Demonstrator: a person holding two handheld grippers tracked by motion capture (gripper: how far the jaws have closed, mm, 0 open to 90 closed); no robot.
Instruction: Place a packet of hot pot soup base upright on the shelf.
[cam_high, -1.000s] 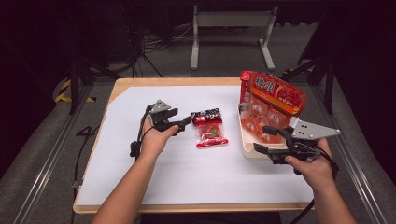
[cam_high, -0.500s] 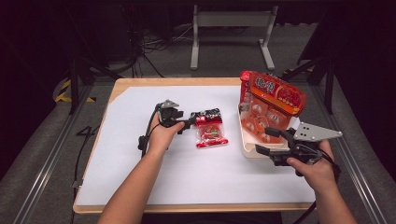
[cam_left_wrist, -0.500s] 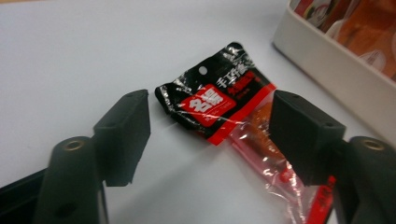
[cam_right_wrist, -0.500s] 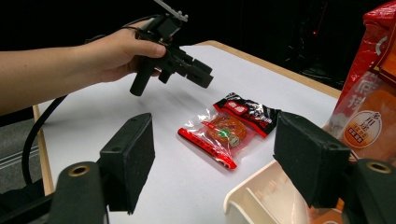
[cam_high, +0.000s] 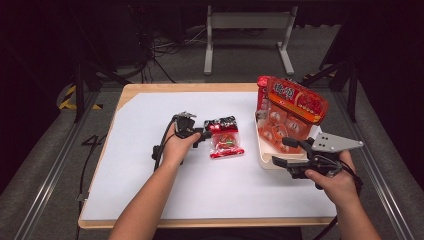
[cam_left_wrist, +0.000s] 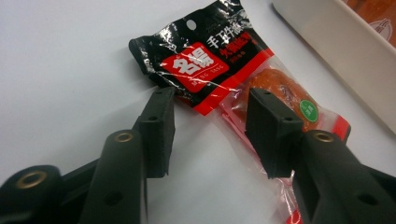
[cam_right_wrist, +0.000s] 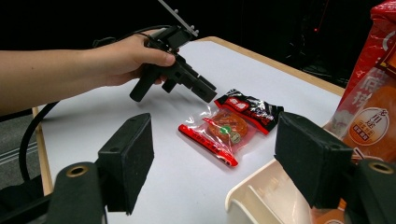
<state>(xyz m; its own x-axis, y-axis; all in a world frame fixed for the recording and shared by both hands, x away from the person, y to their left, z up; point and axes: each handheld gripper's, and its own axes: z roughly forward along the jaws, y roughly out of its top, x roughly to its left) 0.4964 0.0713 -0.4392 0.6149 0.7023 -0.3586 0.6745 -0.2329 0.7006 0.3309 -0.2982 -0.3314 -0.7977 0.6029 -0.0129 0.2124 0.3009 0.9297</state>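
Over the last second my left tongs (cam_high: 206, 135) have crept forward across the white surface (cam_high: 150, 180) and now sit right at the snack packet (cam_high: 226, 138), where before they hung a little short of it. In the left gripper view the jaws stand apart, and the packet (cam_left_wrist: 224, 79) lies flat just ahead of them: its black header end sits between and beyond the two pads, the clear end with the orange snack runs past the jaw on that view's right. I can't tell whether either pad touches the film yet; nothing is clamped. My right tongs (cam_high: 287, 152) have barely shifted. They hover with jaws apart at the near edge of the cream tray (cam_high: 266, 161), and the big red bag (cam_high: 292, 102) stands in that tray just beyond them. From the right gripper view the packet (cam_right_wrist: 229, 127) lies well off to the far side of the tray's corner (cam_right_wrist: 243, 193). I judge the approach is done and the grasp is next: I'd lower a touch and close on the header edge.
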